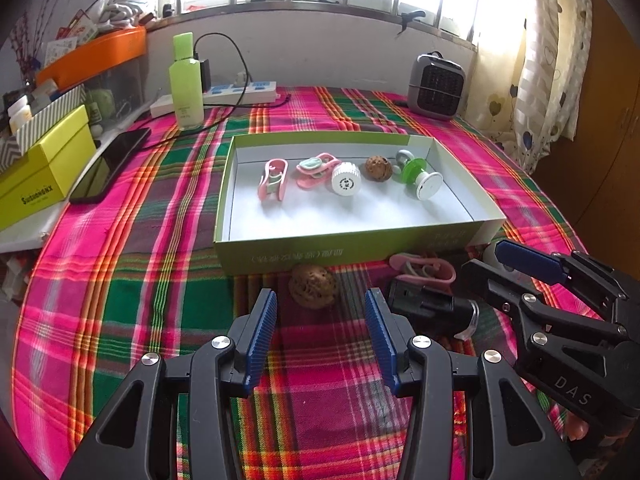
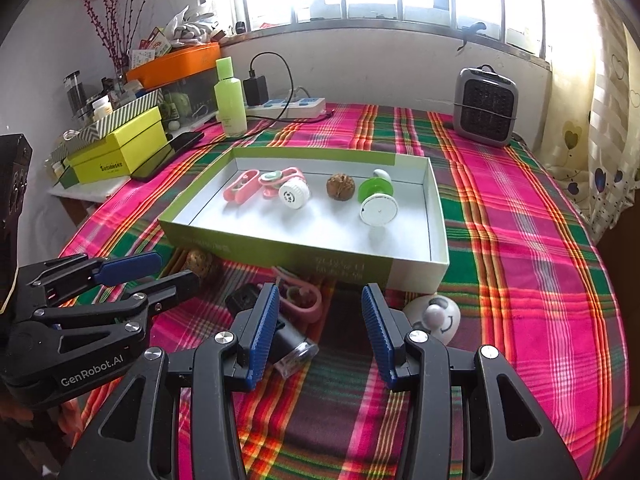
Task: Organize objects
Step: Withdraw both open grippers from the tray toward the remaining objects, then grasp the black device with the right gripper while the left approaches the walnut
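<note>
Shallow box (image 1: 344, 240) mid-desk on plaid cloth (image 1: 120, 280), lid off, serving as the collecting spot. Already inside, lined along far wall: pink clip (image 1: 273, 180), second pink clip (image 1: 316, 169), white cap (image 1: 346, 178), walnut (image 1: 378, 168), green-white spool (image 1: 420, 178).

Still outside, crowded against box's near wall, likely next to go in: second walnut (image 1: 312, 286), third pink clip (image 1: 424, 270), black gadget (image 1: 432, 308), and white smiley toy (image 2: 434, 316) near box's right corner.

Left tool (image 1: 320, 318) open, nothing between pads, aimed down at outside walnut just ahead, walnut lined up with the gap, probably for a straight pinch. Not touching yet.

Right tool (image 2: 318, 320) open, empty too, hovering above black gadget and third clip; left pad overlaps gadget in right wrist view, contact not clear. Smiley toy just beside right pad.

Both tools side by side near box front, presumably one item each.

Phone (image 1: 110, 164), green bottle (image 1: 186, 84), heater (image 1: 436, 86), yellow box (image 1: 44, 172) at desk edges, well apart from the work area.
</note>
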Demonstrator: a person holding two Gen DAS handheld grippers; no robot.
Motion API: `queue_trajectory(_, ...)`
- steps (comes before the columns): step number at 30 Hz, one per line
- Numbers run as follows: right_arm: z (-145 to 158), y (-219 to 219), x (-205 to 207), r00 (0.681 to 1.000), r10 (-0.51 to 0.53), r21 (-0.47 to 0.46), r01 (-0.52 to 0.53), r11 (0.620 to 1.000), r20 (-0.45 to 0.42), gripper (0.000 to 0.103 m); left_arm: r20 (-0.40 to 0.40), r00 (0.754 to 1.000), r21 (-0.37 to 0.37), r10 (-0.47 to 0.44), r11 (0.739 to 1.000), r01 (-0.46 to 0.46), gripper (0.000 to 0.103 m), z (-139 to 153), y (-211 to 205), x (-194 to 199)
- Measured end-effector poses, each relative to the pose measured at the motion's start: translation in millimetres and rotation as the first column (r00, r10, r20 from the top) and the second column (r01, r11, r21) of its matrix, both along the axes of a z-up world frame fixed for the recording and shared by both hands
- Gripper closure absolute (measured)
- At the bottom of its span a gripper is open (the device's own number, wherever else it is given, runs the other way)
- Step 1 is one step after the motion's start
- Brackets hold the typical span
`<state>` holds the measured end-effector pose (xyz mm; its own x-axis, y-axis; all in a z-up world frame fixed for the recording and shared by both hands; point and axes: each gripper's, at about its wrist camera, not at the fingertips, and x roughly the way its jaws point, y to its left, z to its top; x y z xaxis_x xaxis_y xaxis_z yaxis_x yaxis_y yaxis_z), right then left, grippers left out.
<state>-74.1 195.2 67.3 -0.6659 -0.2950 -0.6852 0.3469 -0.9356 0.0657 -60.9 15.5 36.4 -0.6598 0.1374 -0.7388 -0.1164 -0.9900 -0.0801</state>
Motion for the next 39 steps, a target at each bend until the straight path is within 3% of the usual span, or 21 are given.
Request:
queue_trajectory(17,-12.4,-2.4,12.3,0.999,0.029,-0.018,-0.028,0.999,0.039,0.058,0.017,1.0,0.011,-0.006,1.0,0.006,0.058,-12.6,-14.0,14.1)
queue_trajectory(32,-23.5,-21.4,14.2,0.977,0.172,-0.059,-0.166,0.984,0.126,0.058,0.042,0.999,0.046,0.023,0.999,-0.025,0.058,-19.3,-28.4,7.6)
queue_trajectory(39,-25.9,-33.8,6.3,0.975,0.181,-0.016,-0.181,0.983,0.125,0.058,0.053,0.998,0.052,0.027,0.998,-0.03,0.058,-21.7,-31.9,5.0)
